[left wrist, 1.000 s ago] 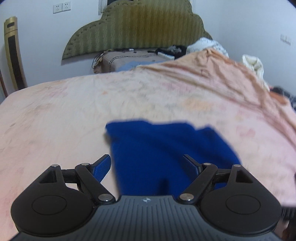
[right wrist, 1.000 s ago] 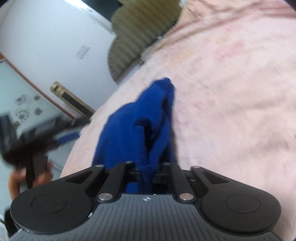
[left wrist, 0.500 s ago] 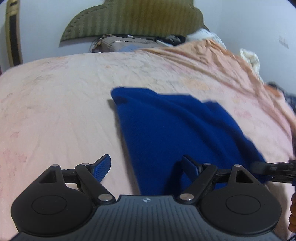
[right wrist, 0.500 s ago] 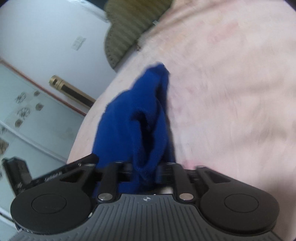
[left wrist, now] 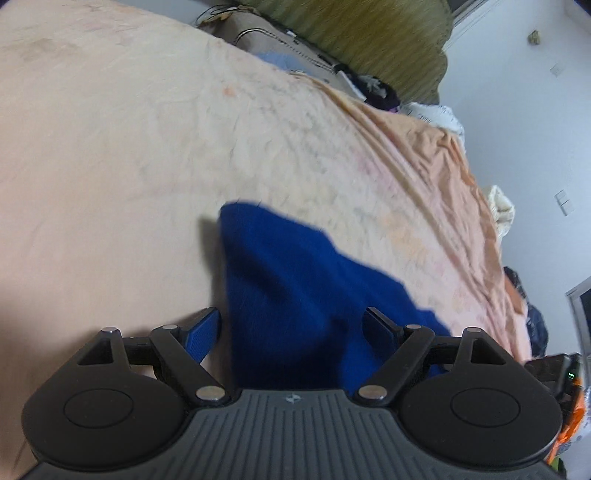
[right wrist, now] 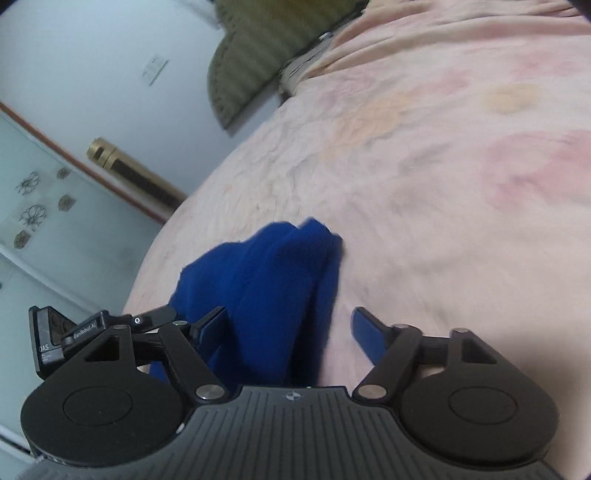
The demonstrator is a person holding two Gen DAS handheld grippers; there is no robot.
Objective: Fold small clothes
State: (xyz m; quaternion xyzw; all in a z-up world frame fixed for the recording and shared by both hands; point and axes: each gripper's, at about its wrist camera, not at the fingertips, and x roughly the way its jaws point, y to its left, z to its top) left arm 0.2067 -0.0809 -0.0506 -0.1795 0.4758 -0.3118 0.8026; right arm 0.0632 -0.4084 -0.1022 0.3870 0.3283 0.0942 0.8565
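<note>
"GenRobot.AI" lettering [right wrist: 85,326] (left hand-held gripper [right wrist: 110,325])

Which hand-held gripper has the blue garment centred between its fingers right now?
The left hand-held gripper: the blue garment fills the gap between its open fingers. At the right hand-held gripper, also open, it bunches toward the left finger, leaving bare bedspread beside the right.

Cloth [left wrist: 295,295]: on the bed [left wrist: 147,147], before my two grippers.
Headboard [left wrist: 369,33]: behind the bed.
My left gripper [right wrist: 110,325]: left of cloth.
</note>
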